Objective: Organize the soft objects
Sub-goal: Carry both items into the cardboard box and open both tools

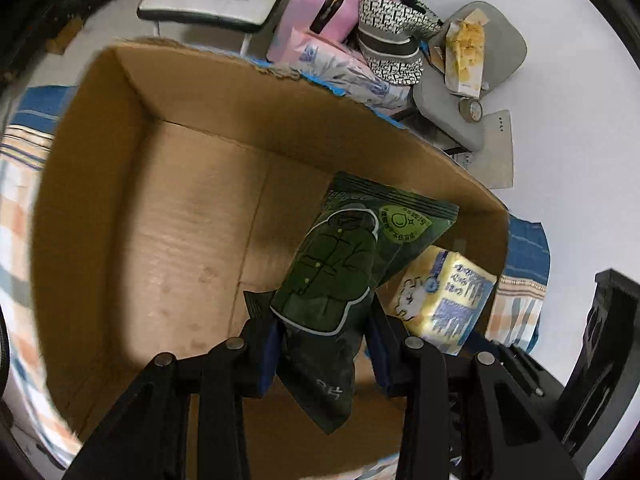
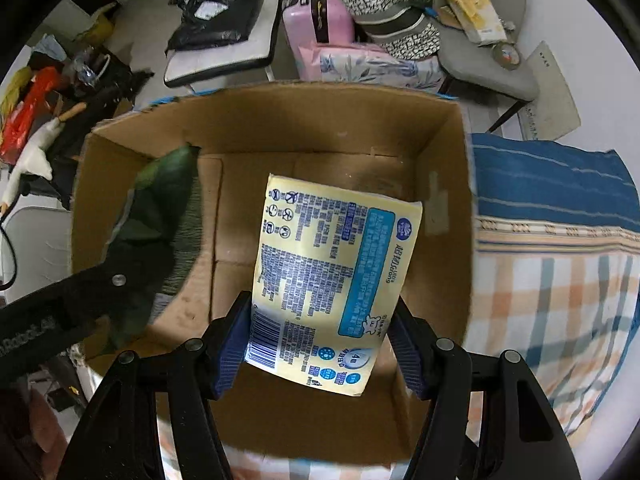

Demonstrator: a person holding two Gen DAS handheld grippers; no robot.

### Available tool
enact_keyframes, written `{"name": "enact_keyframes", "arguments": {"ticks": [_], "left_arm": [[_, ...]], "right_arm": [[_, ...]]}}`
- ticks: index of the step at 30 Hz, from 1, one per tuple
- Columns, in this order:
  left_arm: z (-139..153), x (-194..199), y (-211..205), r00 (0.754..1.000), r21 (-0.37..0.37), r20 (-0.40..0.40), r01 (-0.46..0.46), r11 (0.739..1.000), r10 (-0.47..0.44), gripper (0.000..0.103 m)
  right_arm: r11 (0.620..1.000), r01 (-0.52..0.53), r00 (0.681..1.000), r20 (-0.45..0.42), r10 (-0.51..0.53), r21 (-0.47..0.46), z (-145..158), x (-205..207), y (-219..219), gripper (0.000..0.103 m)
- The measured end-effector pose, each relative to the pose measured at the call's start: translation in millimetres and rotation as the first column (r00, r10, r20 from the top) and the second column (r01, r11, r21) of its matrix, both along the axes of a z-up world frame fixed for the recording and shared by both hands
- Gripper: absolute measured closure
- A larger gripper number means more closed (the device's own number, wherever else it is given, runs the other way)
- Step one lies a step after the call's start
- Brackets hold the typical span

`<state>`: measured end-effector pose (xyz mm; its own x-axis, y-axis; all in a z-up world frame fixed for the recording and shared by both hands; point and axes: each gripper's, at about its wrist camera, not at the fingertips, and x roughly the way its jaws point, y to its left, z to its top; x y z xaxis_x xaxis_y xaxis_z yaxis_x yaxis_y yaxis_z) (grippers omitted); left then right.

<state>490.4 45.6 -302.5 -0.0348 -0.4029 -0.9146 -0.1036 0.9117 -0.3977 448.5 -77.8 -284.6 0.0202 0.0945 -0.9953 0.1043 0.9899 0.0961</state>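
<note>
A dark green soft pouch [image 1: 344,272] printed with a coat drawing hangs over the open cardboard box [image 1: 168,92], and my left gripper [image 1: 324,344] is shut on its lower part. In the right wrist view the same green pouch [image 2: 160,216] shows at the left with the left gripper's arm below it. A pale yellow tissue pack [image 2: 328,276] with blue print is held above the cardboard box [image 2: 444,200], my right gripper [image 2: 320,336] shut on its lower end. The yellow tissue pack [image 1: 444,292] also appears at the right in the left wrist view. The box floor is bare.
The box sits on a plaid and blue striped cloth [image 2: 560,264]. Behind it are a pink suitcase [image 2: 320,12], a floral pack [image 2: 372,64], a patterned bag [image 2: 396,8], a grey chair [image 2: 480,52] with a snack bag, and a white chair [image 2: 224,48] holding a black bag.
</note>
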Motion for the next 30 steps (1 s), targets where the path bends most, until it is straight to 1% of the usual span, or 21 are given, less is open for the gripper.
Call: {"name": "enact_keyframes", "arguments": {"ticks": [3,5,9,10,12,16,18,19,21,23,25,26,27,28,29,30], "left_arm": [[-18.0,8.7,-4.1,1.000,-0.034,-0.030,-0.006,0.999,0.005,0.068],[-26.0,12.1,-7.3,0.999,-0.041,-0.037,0.000,0.999,-0.001,0.068],[-38.4,16.5,-10.8,0.998,-0.077,-0.061,-0.004,0.997,-0.001,0.068],[-40.6,17.1,-11.6,0.998,-0.082,-0.064,-0.002,0.997,-0.003,0.068],[-42.8,17.9,-13.6,0.998,-0.064,-0.064,0.009,0.998,-0.013,0.067],[-40.5,14.1,-18.4,0.996,0.040,-0.078,0.049,0.998,-0.046,0.062],[-36.8,12.3,-16.9,0.996,0.070,-0.076,0.055,0.996,-0.050,0.060],[-32.9,11.0,-16.5,0.996,0.090,-0.066,0.063,0.994,-0.057,0.058],[-23.5,8.7,-14.8,0.996,0.127,-0.043,0.080,0.989,-0.075,0.055],[-12.9,5.5,-12.4,0.995,0.164,-0.015,0.097,0.982,-0.095,0.050],[-1.5,-0.2,-8.4,0.994,0.206,0.016,0.104,0.973,-0.110,0.048],[3.1,-2.2,-6.0,0.992,0.231,0.029,0.110,0.967,-0.120,0.044],[8.4,-6.0,-3.9,0.991,0.257,0.044,0.112,0.960,-0.128,0.040],[14.3,-9.7,-2.0,0.989,0.280,0.064,0.112,0.954,-0.135,0.032],[19.4,-13.5,1.3,0.986,0.305,0.081,0.114,0.946,-0.145,0.024],[21.0,-14.0,8.6,0.983,0.330,0.096,0.116,0.937,-0.155,0.020]], "right_arm": [[1.000,-0.011,1.000,-0.026,0.011,-0.005,-19.1,14.2,-3.6,0.036],[1.000,-0.013,0.999,-0.039,0.013,-0.004,-29.2,21.9,-6.8,0.036],[1.000,-0.030,0.999,-0.045,0.029,-0.010,-38.0,32.3,-7.4,0.036],[0.999,-0.036,0.998,-0.049,0.036,-0.009,-40.0,34.8,-7.1,0.036],[0.999,-0.035,0.998,-0.052,0.034,-0.008,-44.2,40.3,-9.9,0.036],[0.999,-0.038,0.996,-0.077,0.038,0.004,-51.1,47.3,-12.2,0.035],[0.999,-0.030,0.995,-0.097,0.031,0.011,-54.3,48.4,-12.8,0.035],[0.999,-0.033,0.994,-0.108,0.033,0.006,-55.5,48.5,-13.0,0.035],[0.999,-0.033,0.994,-0.104,0.033,-0.001,-54.1,47.1,-12.3,0.035],[0.999,-0.032,0.994,-0.102,0.031,-0.006,-52.6,45.6,-11.5,0.035],[0.999,-0.028,0.996,-0.091,0.026,-0.017,-47.8,42.1,-11.2,0.033],[0.999,-0.025,0.995,-0.096,0.023,-0.021,-44.9,40.3,-10.9,0.031],[0.999,-0.023,0.996,-0.086,0.020,-0.026,-40.8,38.2,-11.5,0.026],[0.999,-0.023,0.996,-0.083,0.020,-0.029,-37.7,36.5,-10.7,0.022],[0.999,-0.020,0.997,-0.078,0.017,-0.032,-34.0,34.6,-11.2,0.022],[0.999,-0.018,0.997,-0.072,0.015,-0.037,-29.7,31.8,-11.5,0.022]]}}
